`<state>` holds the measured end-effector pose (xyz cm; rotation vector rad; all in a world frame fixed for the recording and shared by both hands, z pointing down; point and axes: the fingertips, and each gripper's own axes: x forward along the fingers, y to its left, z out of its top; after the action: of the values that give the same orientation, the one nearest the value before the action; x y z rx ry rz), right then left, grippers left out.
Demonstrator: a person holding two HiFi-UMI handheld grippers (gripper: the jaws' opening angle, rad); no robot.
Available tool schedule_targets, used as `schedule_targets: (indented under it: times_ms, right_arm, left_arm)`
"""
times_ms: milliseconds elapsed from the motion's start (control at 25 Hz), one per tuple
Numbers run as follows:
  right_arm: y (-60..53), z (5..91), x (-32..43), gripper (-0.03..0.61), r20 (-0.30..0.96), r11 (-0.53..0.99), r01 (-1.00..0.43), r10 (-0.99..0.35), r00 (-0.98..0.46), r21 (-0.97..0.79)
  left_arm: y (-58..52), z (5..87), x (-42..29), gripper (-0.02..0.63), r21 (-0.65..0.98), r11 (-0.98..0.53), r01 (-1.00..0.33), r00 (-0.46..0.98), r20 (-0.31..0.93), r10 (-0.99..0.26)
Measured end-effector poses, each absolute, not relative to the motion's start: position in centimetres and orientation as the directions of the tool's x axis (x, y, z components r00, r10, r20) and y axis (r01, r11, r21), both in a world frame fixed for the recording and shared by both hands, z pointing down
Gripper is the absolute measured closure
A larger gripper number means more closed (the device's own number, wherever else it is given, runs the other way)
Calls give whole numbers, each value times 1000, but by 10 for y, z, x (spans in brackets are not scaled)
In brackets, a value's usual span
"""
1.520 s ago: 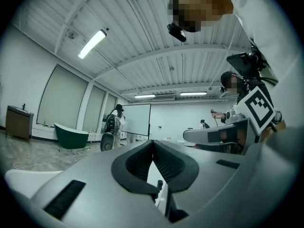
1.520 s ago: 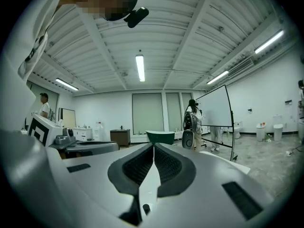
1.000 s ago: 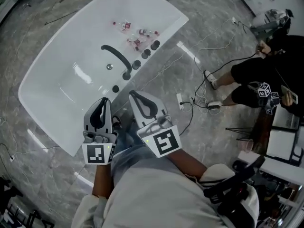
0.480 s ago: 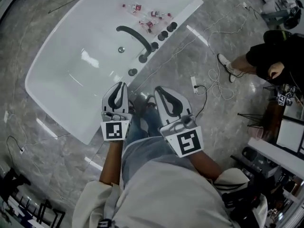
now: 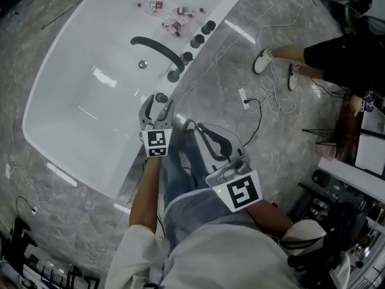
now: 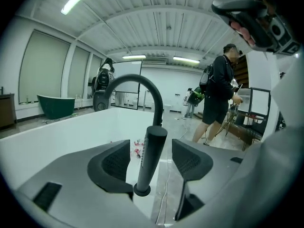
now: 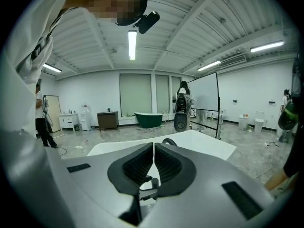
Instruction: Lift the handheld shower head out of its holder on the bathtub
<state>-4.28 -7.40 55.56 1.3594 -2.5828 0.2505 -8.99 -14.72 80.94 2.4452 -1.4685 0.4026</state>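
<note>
The handheld shower head, a black cylinder, stands upright in its holder on the rim of the white bathtub. My left gripper is at the rim with its jaws opening. The shower head stands between the pads, touching neither. In the head view the left gripper sits around the shower head's top. My right gripper hangs shut and empty just right of it, off the tub's rim; its pads meet. The curved black faucet rises beyond.
Round black knobs line the rim past the faucet, and several small bottles lie at the tub's far end. Cables and a power strip cross the marble floor to the right. A person stands there.
Both grippers have dropped toward the tub rim. The left one, shut before, now stands open around the shower head. The right one stays shut.
</note>
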Motion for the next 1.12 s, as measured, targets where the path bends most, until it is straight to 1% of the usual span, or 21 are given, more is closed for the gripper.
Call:
schedule_targets:
  times_ms: [160, 200, 240, 280, 560, 640, 760, 880, 1000, 1120]
  right_arm:
    - [-84, 584, -30, 560, 289, 554, -831, -788, -543, -51]
    - [-87, 589, -27, 560, 290, 552, -832, -789, -542, -51]
    - [-90, 591, -25, 560, 289, 551, -833, -790, -540, -52]
    - [-91, 591, -22, 560, 289, 549, -834, -791, -539, -55]
    - [-85, 588, -22, 560, 290, 563, -825, -781, -553, -56]
    - [-82, 582, -16, 560, 291, 564, -824, -781, -553, -52]
    - [-80, 570, -5, 560, 280, 560, -827, -787, -550, -52]
    - [-80, 553, 0, 560, 257, 564, -824, -791, -556, -48]
    - [-77, 532, 6, 560, 237, 566, -824, -796, -557, -38]
    - [-76, 508, 8, 560, 196, 567, -822, -802, -564, -44]
  left_arm:
    - [-163, 866, -83, 341, 56, -452, -890, 427, 448, -786]
    - [-165, 873, -81, 366, 49, -452, -891, 422, 456, -783]
    - [-167, 876, -80, 448, 43, -451, -892, 418, 458, -784]
    - [-168, 875, -79, 462, 37, -449, -893, 415, 458, -787]
    - [-159, 864, -81, 463, 47, -404, -914, 379, 456, -805]
    - [-154, 844, -77, 463, 42, -398, -917, 376, 429, -822]
    - [-149, 798, -72, 465, 39, -380, -924, 369, 354, -859]
    - [-142, 735, -72, 465, 46, -360, -932, 359, 260, -896]
    - [-130, 660, -69, 465, 90, -336, -937, 346, 144, -927]
    - [-116, 595, -72, 465, 119, -310, -943, 321, 89, -943]
